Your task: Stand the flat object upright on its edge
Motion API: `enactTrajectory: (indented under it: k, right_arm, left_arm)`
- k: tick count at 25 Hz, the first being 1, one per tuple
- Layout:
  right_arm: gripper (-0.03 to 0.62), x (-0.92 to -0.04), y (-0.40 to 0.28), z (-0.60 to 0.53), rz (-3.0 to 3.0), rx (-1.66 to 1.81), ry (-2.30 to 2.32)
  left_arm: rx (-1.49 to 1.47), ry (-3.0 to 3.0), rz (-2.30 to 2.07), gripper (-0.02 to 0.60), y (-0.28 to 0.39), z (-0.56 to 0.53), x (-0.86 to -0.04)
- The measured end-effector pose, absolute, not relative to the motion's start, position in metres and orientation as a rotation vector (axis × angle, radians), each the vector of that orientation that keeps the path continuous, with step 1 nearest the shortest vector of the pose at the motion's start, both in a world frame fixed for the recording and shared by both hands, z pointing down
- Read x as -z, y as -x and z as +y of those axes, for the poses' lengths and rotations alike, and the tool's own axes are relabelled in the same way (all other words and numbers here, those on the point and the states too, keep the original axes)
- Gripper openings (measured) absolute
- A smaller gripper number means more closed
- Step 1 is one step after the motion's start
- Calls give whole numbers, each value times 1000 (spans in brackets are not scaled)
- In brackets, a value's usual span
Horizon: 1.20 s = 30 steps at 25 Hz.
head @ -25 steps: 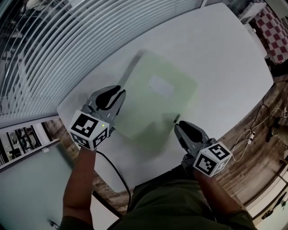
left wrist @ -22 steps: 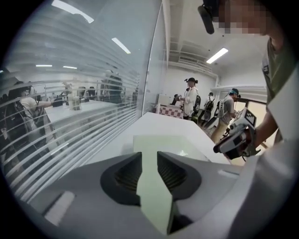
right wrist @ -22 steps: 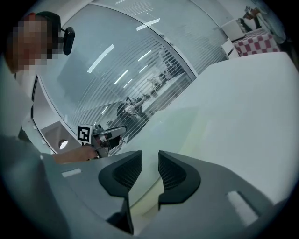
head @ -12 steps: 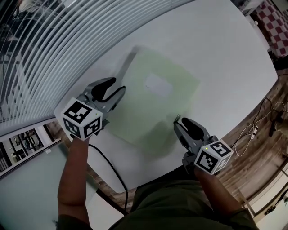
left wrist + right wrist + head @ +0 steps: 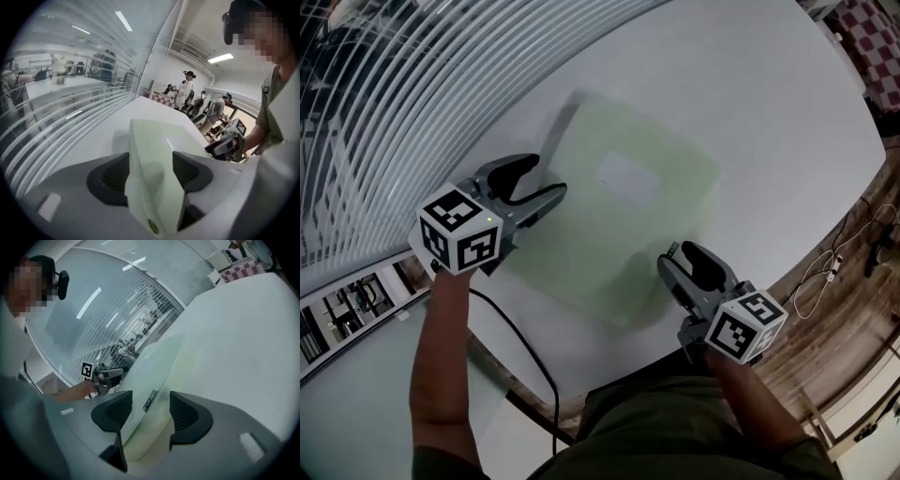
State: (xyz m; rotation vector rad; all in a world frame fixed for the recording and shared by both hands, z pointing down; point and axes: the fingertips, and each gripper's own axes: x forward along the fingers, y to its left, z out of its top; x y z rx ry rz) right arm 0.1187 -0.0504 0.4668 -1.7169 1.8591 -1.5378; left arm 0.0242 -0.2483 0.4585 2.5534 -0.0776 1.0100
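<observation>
Head view: pale green flat object (image 5: 619, 216) with a white label (image 5: 626, 178) lies on the white desk (image 5: 750, 112), slatted blinds (image 5: 412, 84) along the desk's far-left side. Left gripper (image 5: 548, 176) sits at the object's left edge, right gripper (image 5: 680, 255) at its near-right corner, each with a marker cube at the back. A black cable (image 5: 520, 347) runs off the desk edge below the left arm. Whether the object is lifted off the desk at all is not clear from here. Left gripper view: object's edge (image 5: 154, 154) runs between the two dark pads (image 5: 110, 176). The jaws have just been opening and stand apart, nothing clamped, though the object fills most of the gap. The right gripper (image 5: 225, 143) shows at the far side, with people standing in the room behind. Right gripper view: the thin green edge (image 5: 159, 362) passes between the pads (image 5: 187, 416) with space on both sides. The jaws have just been opening and are apart, not gripping. The left gripper (image 5: 105, 373) is visible across the object, with a checkered cloth (image 5: 241, 268) past the desk's far end.
</observation>
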Motion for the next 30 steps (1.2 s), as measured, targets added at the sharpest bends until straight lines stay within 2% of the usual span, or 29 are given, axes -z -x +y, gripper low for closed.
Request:
enactTrajectory:
  k: [13, 30]
  right_arm:
    - [281, -474, -111, -54, 1815, 1597, 1676]
    - [279, -485, -112, -60, 1818, 1613, 1708]
  left_arm:
    - [-1058, -2371, 105, 354, -30, -240, -478]
    - [-1044, -2240, 135, 354, -30, -237, -491]
